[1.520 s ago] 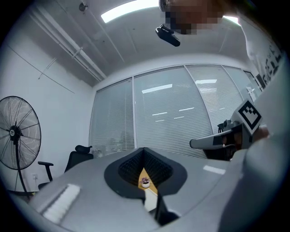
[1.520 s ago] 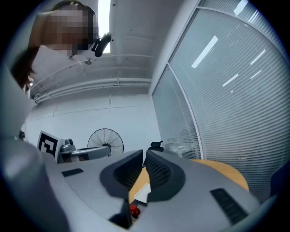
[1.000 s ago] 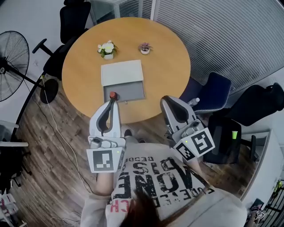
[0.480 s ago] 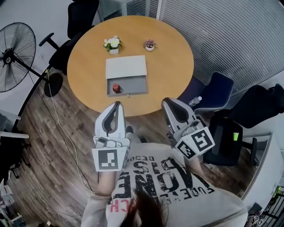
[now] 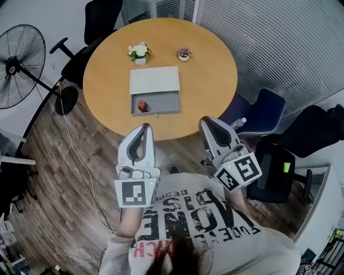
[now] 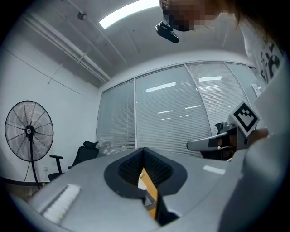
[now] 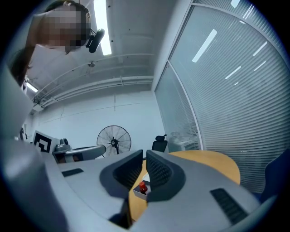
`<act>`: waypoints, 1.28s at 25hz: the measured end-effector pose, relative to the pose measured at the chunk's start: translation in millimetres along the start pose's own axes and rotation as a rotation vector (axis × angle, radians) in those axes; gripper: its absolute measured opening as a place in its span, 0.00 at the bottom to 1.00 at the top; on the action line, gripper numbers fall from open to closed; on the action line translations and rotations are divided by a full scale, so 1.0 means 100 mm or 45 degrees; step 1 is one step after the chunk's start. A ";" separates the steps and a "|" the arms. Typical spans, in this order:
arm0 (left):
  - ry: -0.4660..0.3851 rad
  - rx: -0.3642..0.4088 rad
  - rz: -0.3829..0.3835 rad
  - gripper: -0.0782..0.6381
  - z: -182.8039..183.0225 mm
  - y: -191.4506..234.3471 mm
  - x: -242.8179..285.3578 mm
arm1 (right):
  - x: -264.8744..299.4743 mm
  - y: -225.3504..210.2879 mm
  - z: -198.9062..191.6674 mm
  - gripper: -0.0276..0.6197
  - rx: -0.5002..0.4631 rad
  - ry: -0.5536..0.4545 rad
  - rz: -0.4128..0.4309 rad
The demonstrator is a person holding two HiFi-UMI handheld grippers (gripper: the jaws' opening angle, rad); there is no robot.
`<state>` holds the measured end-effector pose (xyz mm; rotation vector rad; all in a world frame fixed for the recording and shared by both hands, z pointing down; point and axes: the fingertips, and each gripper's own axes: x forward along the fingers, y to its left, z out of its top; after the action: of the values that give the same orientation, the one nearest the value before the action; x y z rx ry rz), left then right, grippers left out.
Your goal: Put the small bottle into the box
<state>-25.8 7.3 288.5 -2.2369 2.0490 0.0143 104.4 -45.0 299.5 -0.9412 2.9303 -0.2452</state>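
The small bottle (image 5: 142,106), clear with a red cap, stands upright in the left part of the open grey box (image 5: 164,103). The box's pale lid (image 5: 155,80) is slid toward the far side. Both grippers are held back off the round wooden table (image 5: 209,64), close to the person's body. My left gripper (image 5: 145,127) is shut and empty, its tip just short of the table's near edge. My right gripper (image 5: 206,119) is also shut with nothing in it. The right gripper view shows the bottle (image 7: 143,187) far beyond its jaws.
Two small flower pots (image 5: 140,52) (image 5: 184,53) stand behind the box. Around the table are a standing fan (image 5: 19,51), a black office chair (image 5: 102,16), a blue chair (image 5: 263,110) with a water bottle (image 5: 237,123), and a cable (image 5: 70,139) on the wooden floor.
The left gripper, whose tip was at the bottle in the box, has drawn back off the table toward the body. The bottle stays in the box. The right gripper has barely moved.
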 end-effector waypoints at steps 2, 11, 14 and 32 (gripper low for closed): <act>0.007 -0.006 0.008 0.12 -0.02 0.02 0.01 | 0.03 -0.01 -0.01 0.09 0.008 0.003 0.001; 0.040 -0.012 0.023 0.12 -0.12 0.12 0.10 | 0.19 -0.05 -0.04 0.09 0.015 0.015 0.016; 0.036 -0.010 0.011 0.12 -0.10 0.12 0.15 | 0.22 -0.07 -0.04 0.09 0.020 0.015 0.012; 0.071 -0.034 0.028 0.12 -0.15 0.11 0.14 | 0.23 -0.10 -0.02 0.09 0.013 0.006 0.017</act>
<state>-36.9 -8.9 301.4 -2.2549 2.1137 -0.0193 91.1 -66.3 303.0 -0.9205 2.9355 -0.2620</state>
